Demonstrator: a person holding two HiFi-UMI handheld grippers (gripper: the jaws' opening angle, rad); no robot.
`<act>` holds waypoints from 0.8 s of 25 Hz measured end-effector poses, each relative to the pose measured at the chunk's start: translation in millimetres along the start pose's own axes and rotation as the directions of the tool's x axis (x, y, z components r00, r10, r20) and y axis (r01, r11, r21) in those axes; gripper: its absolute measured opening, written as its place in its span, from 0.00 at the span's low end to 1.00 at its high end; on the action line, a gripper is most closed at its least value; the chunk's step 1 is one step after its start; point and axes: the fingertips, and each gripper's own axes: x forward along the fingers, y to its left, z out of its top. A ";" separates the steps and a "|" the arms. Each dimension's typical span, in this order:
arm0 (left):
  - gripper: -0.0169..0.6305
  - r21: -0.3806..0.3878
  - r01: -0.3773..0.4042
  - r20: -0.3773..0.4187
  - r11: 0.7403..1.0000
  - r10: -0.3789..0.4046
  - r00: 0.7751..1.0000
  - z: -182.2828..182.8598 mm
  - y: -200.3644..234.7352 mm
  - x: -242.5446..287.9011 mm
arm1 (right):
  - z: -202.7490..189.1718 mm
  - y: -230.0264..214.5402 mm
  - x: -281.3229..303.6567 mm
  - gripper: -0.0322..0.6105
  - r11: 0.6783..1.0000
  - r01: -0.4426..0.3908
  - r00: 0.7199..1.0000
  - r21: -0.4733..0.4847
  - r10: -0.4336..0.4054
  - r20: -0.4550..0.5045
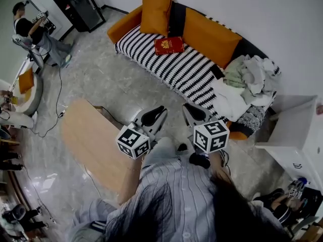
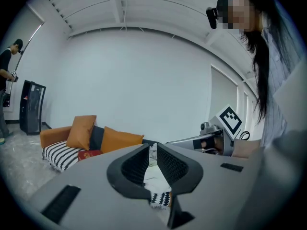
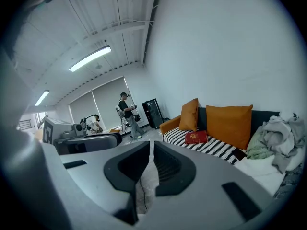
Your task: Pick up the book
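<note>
The sofa (image 1: 202,59) serves as the catch-all here. Its right end is heaped with clothes (image 1: 250,74), probably dumped there to keep the striped seat free. A wooden desk (image 1: 91,140) stands near the person, well apart from the sofa. An orange cushion (image 1: 156,11) leans upright at the sofa's left end. The book (image 1: 169,45) lies flat on the seat just beside that cushion, in no container and with nothing on it. The left claw (image 1: 157,113) and right claw (image 1: 193,113) are both clenched and empty. They are held side by side and aimed toward the sofa, well short of the book, likely for the approach.
</note>
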 end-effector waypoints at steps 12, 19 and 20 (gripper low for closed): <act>0.09 -0.021 -0.025 -0.031 0.999 0.024 0.999 -6.7 17.8 16.8 | -0.7 -21.4 26.0 0.11 0.999 -0.020 0.999 0.027 0.021 -0.025; 0.09 -0.035 -0.024 -0.020 0.999 0.023 1.000 -0.6 62.9 39.3 | 12.0 -38.7 67.2 0.11 0.999 -0.017 0.999 0.036 0.019 -0.046; 0.09 -0.037 -0.024 -0.019 0.999 0.023 1.000 1.7 71.5 42.9 | 14.6 -41.6 74.6 0.11 0.999 -0.017 0.999 0.039 0.019 -0.050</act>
